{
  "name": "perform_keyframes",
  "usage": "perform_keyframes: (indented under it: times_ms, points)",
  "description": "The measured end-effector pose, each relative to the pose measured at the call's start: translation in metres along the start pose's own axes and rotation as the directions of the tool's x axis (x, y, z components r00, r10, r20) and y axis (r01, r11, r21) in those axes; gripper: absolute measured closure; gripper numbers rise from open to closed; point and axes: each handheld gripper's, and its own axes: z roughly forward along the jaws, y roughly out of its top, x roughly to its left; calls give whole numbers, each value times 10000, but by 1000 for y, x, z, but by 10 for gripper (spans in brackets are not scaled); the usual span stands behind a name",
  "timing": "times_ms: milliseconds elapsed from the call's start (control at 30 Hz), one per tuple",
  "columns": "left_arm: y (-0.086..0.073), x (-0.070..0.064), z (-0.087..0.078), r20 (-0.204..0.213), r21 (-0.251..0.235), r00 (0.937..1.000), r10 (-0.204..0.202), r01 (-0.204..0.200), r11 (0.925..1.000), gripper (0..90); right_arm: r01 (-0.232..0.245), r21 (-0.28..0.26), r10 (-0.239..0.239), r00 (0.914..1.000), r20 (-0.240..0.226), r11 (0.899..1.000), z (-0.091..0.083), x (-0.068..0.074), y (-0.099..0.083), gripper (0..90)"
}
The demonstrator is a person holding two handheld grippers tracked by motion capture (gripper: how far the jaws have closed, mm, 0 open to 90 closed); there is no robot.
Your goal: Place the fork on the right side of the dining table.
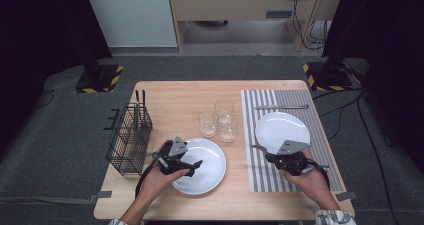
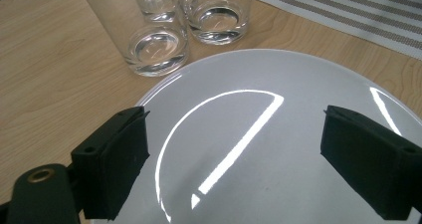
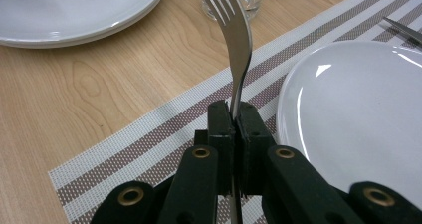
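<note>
The right gripper (image 3: pixel 233 115) has its jaws clamped on a silver metal fork (image 3: pixel 234 40), held over the striped woven placemat (image 3: pixel 149 134) at nine o'clock of the white round plate (image 3: pixel 358 109). The left gripper (image 2: pixel 234 154) hovers wide open above another white round plate (image 2: pixel 278 134), on the wooden surface (image 2: pixel 54 84), with three clear drinking glasses (image 2: pixel 159 45) at its twelve o'clock.
</note>
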Motion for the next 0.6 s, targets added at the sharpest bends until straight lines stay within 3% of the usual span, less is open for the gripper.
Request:
perform_keyframes:
  times_ms: [333,600]
  points:
    - [-5,-1,-2,-157,90,9999,16,-15,10000,109,-168,89,167,9997,163,9998,3,-2,-6,868]
    - [-6,-3,0,-190,187,9998,111,-107,9998,109,5,332,-20,9990,439,9994,15,3,-8,862]
